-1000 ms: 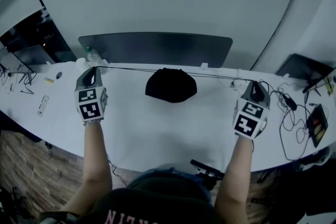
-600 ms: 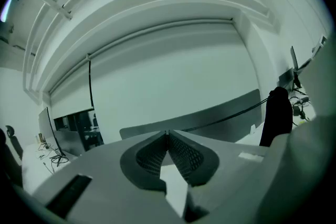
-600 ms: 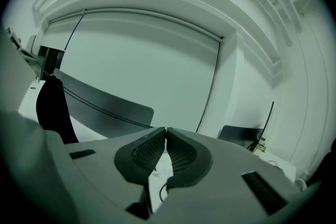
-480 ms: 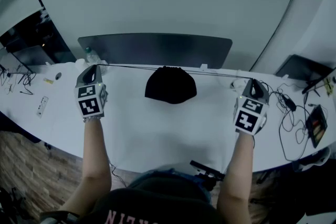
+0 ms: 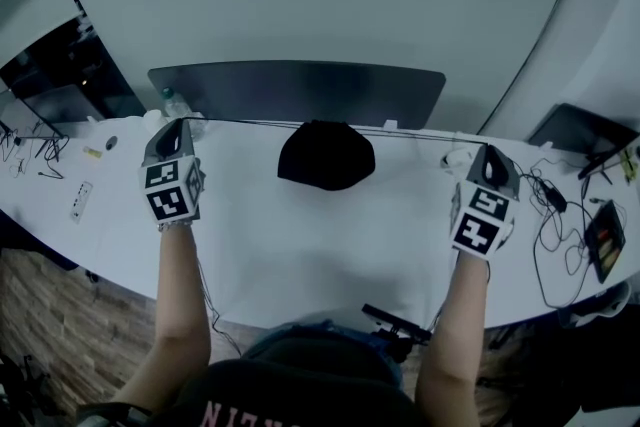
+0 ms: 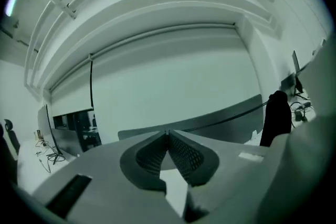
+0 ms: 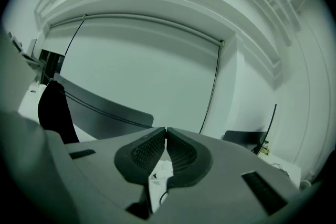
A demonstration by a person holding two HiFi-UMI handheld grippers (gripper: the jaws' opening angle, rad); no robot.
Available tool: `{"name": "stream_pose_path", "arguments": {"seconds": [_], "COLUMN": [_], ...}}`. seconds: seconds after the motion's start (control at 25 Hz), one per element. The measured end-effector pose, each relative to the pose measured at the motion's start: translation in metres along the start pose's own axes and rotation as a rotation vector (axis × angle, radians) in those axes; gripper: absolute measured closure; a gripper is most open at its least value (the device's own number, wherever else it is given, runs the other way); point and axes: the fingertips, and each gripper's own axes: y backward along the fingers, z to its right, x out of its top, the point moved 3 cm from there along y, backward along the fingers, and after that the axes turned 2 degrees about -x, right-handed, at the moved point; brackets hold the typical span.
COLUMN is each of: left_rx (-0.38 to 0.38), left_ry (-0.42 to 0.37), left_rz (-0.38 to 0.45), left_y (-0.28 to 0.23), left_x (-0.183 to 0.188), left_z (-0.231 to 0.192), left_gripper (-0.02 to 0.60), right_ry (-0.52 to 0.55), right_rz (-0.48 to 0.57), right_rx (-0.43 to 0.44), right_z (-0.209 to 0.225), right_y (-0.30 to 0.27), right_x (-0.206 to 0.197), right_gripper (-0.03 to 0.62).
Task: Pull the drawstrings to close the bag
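Observation:
A black drawstring bag sits on the white table between both grippers, its top gathered. One thin black drawstring runs from the bag's top to my left gripper, which is shut on it. The other drawstring stretches to my right gripper, also shut on its string. Both strings look taut and nearly level. In the left gripper view the jaws meet at the tips, the string leading right to the bag. The right gripper view shows its closed tips, the strings and the bag at left.
A dark curved panel stands behind the bag at the table's far edge. A bottle stands by the left gripper. Loose cables and dark devices lie at the right, a power strip at the left.
Both grippers have drawn a little farther apart, the right one moving rightwards. The strings have straightened and the bag has shifted slightly away from me.

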Motion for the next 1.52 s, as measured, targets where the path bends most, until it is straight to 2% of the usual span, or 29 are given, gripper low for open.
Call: {"name": "stream_pose_path", "arguments": {"seconds": [0.28, 0.44, 0.6, 0.8, 1.0, 1.16, 1.36, 1.52], "left_rx": [-0.009, -0.031, -0.053, -0.097, -0.161, -0.215, -0.286, -0.315], "left_ry": [0.018, 0.032, 0.063, 0.097, 0.088, 0.126, 0.132, 0.136], "left_rz": [-0.059, -0.089, -0.055, 0.012, 0.021, 0.025, 0.048, 0.061], "left_y": [0.026, 0.039, 0.049, 0.05, 0.043, 0.04, 0.039, 0.04], "left_x": [-0.033, -0.043, -0.034, -0.008, 0.0, 0.001, 0.009, 0.013], "left_z": [0.003, 0.008, 0.014, 0.027, 0.052, 0.074, 0.097, 0.108], "left_gripper": [0.568, 0.566, 0.566, 0.566, 0.566, 0.566, 0.566, 0.566], "right_ry": [-0.032, -0.061, -0.108, -0.118, -0.094, -0.083, -0.077, -0.064], "right_rz": [-0.07, -0.061, -0.009, 0.057, 0.066, 0.067, 0.087, 0.111], "right_rx": [0.05, 0.054, 0.044, 0.112, 0.19, 0.254, 0.306, 0.338], "right_z": [-0.008, -0.012, -0.011, -0.029, -0.063, -0.09, -0.116, -0.13], "right_y": [0.027, 0.038, 0.047, 0.055, 0.06, 0.063, 0.066, 0.068], "right_x": [-0.039, -0.047, -0.031, 0.002, 0.013, 0.014, 0.025, 0.034], "right_gripper": [0.588, 0.588, 0.588, 0.588, 0.588, 0.588, 0.588, 0.588]}}
